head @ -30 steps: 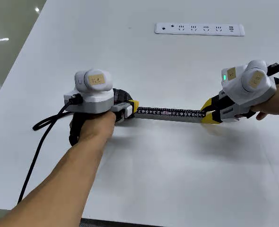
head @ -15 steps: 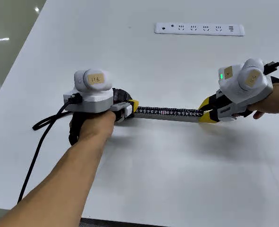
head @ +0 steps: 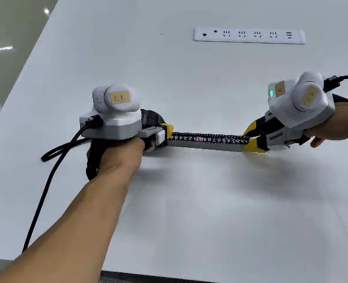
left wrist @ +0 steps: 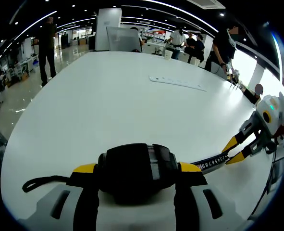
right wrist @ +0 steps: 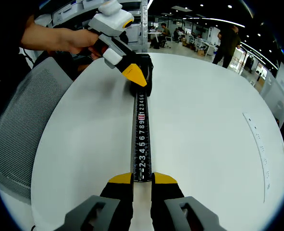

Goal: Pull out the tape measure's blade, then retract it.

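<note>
Our right hand-held gripper [right wrist: 142,179] pinches the free end of the blade [right wrist: 142,139]. We judge that if this thin bite slips, the spring could whip the blade home, and a sideways drift could kink it. The blade runs straight ahead from these jaws, numbers up, low over the worktop [head: 221,224]. At its far end our left hand-held gripper [head: 161,134] clamps the tape measure case [left wrist: 137,166], mouth pointing back toward the right one.
</note>
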